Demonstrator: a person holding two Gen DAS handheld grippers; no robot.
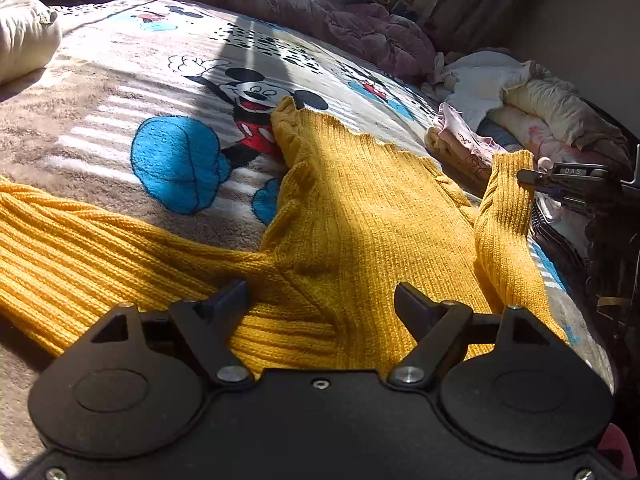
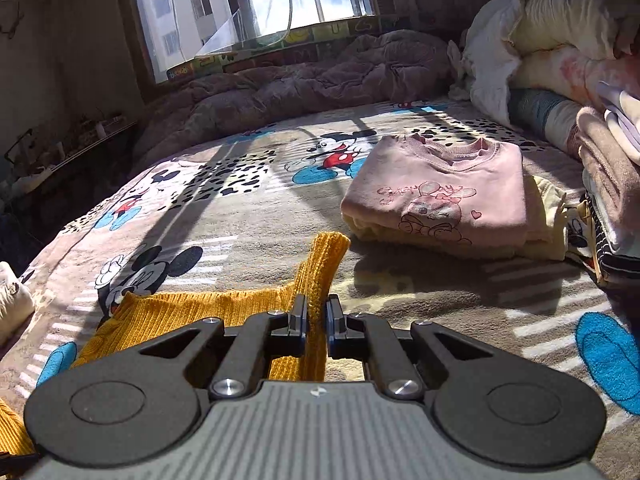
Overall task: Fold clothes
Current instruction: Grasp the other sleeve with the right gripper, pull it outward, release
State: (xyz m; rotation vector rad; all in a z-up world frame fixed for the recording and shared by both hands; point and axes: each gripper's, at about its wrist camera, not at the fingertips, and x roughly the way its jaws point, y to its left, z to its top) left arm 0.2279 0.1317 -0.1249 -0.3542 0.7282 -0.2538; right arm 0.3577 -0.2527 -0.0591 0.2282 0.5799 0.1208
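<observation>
A mustard-yellow knit sweater (image 1: 360, 208) lies spread on the Mickey Mouse blanket (image 1: 120, 92). My left gripper (image 1: 320, 296) is open, low over the sweater's ribbed part, holding nothing. My right gripper (image 2: 317, 312) is shut on the sweater's sleeve (image 2: 324, 264), whose cuff stands up above the jaws. In the left wrist view the right gripper (image 1: 528, 178) shows at the right, holding that sleeve (image 1: 504, 216) lifted off the bed. The sweater's body (image 2: 208, 304) lies to the left of the right gripper.
A folded pink sweatshirt (image 2: 444, 200) on a yellowish garment lies ahead right. A pile of clothes and bedding (image 2: 568, 52) stands at the right. A rumpled mauve quilt (image 2: 300, 84) lies under the window. A cream bundle (image 1: 24, 28) sits at the left.
</observation>
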